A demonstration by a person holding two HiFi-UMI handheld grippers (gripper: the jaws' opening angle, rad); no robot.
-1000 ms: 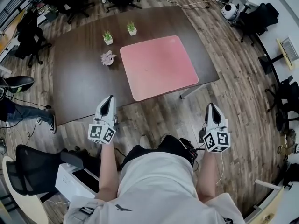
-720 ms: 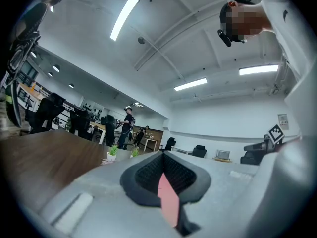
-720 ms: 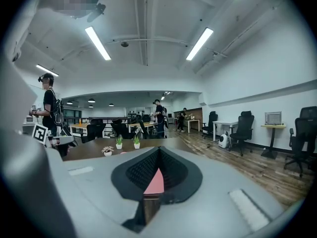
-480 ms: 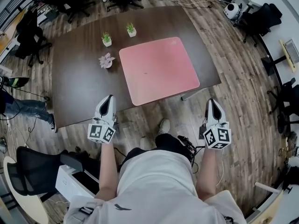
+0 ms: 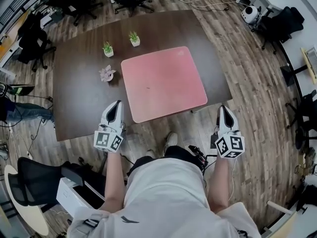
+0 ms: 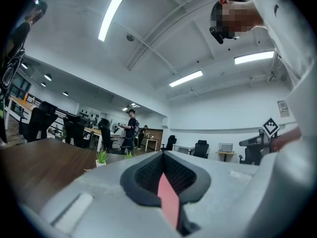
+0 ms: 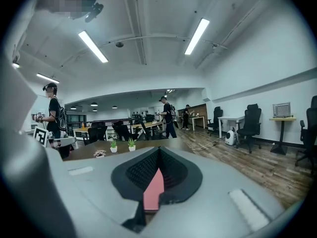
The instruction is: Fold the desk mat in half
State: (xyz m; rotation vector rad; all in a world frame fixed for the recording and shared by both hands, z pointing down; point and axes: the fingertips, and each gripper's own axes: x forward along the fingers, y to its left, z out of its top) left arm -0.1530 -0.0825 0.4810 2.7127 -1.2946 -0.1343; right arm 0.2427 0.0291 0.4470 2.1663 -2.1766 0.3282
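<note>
**Coach:** Your left gripper (image 5: 115,105) and right gripper (image 5: 224,109) both have their jaws pressed together on nothing. They are held out in front of you at the near side of the table.

**Operator:** And the mat?

**Coach:** The pink desk mat (image 5: 163,82) lies flat and unfolded on the dark table (image 5: 79,98), right of centre. Its near edge runs along the table's near edge, between your two grippers. I'd expect it to be light, thin and floppy. A lifted edge should bend easily and sag in the middle, and the underside may cling to the tabletop.

**Operator:** So where do I take it?

**Coach:** At the two near corners, one per gripper. Your left takes the near left corner (image 5: 135,120) and your right takes the near right corner (image 5: 205,101). You'll need to spread the jaws first, then slip a tip under the thin edge.

**Operator:** Anything around me?

**Coach:** You're in an open office with a wood floor (image 5: 257,83) and black office chairs (image 5: 30,33) beyond the table. The tabletop looks smooth and hard. Three small potted plants (image 5: 107,49) stand left of the mat, well apart from your corners, though the nearest is just beside its left edge.
</note>
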